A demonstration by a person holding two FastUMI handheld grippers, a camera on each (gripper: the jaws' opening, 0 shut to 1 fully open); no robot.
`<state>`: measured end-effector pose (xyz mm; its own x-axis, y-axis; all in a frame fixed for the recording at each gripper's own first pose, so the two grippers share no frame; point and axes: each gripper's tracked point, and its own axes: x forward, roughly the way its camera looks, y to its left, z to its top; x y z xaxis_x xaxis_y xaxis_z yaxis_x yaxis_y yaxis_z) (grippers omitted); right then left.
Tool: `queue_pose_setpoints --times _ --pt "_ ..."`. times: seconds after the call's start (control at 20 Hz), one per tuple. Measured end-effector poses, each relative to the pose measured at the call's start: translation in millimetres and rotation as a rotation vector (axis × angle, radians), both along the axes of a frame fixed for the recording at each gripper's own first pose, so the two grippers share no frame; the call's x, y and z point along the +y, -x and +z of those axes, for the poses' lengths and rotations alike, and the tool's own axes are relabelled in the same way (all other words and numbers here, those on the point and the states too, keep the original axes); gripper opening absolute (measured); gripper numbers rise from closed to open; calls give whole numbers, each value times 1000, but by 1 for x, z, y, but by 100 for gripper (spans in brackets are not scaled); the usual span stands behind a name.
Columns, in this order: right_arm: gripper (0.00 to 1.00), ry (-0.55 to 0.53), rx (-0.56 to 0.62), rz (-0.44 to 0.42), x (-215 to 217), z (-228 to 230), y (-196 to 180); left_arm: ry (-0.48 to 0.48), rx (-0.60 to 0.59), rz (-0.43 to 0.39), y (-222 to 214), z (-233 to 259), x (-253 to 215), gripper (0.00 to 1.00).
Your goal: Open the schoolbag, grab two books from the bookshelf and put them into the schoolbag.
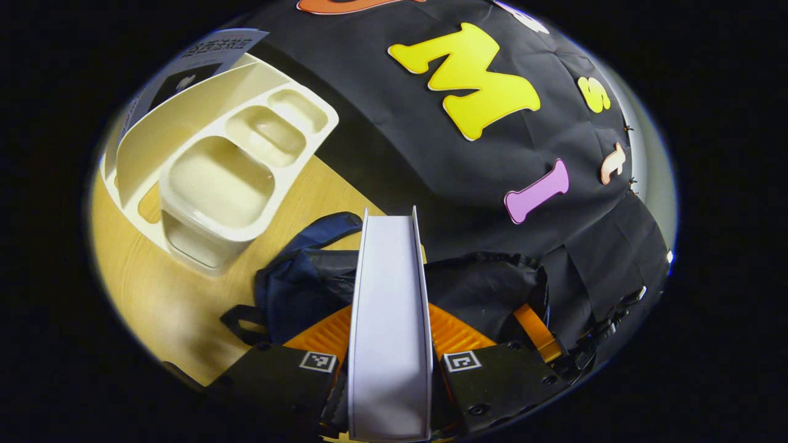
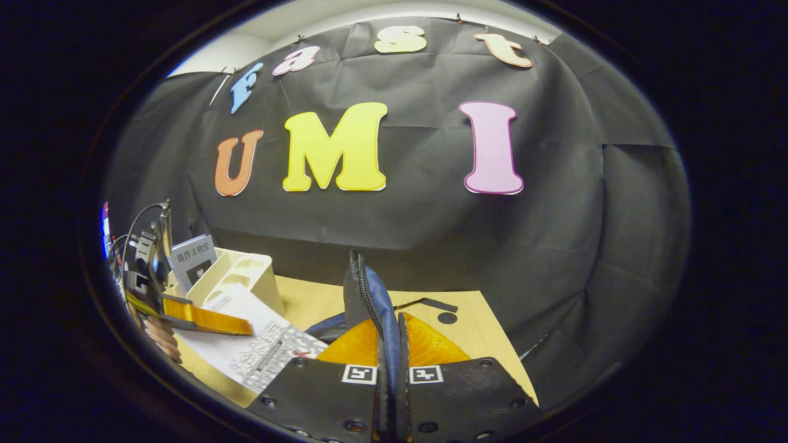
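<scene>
Roughly midway, by my read: left gripper (image 1: 389, 369) is clamped on a white book (image 1: 389, 307), bottom centre of the left gripper view, above the dark blue schoolbag (image 1: 308, 283); right gripper (image 2: 390, 375) pinches the bag's zipped edge (image 2: 369, 301), lifting it; another book (image 2: 192, 258) stands in the cream bookshelf (image 2: 237, 274), lower left; nothing visibly inside yet.
</scene>
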<state>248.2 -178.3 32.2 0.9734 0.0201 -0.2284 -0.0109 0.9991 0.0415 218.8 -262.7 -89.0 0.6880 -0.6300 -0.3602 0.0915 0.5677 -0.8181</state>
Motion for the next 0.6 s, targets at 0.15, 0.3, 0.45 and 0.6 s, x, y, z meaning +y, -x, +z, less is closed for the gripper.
queue_pose_setpoints --times 0.15,0.3,0.45,0.6 --pt "4 -8 -11 1 -4 5 0 39 29 46 -19 -13 -26 49" --pt "4 2 -37 24 1 17 0 129 77 101 -29 -34 -54 49" --pt "4 20 -53 44 6 25 0 196 115 148 -26 -66 -80 55" --pt "4 28 -66 70 15 29 1 248 90 163 -29 -73 -110 55"
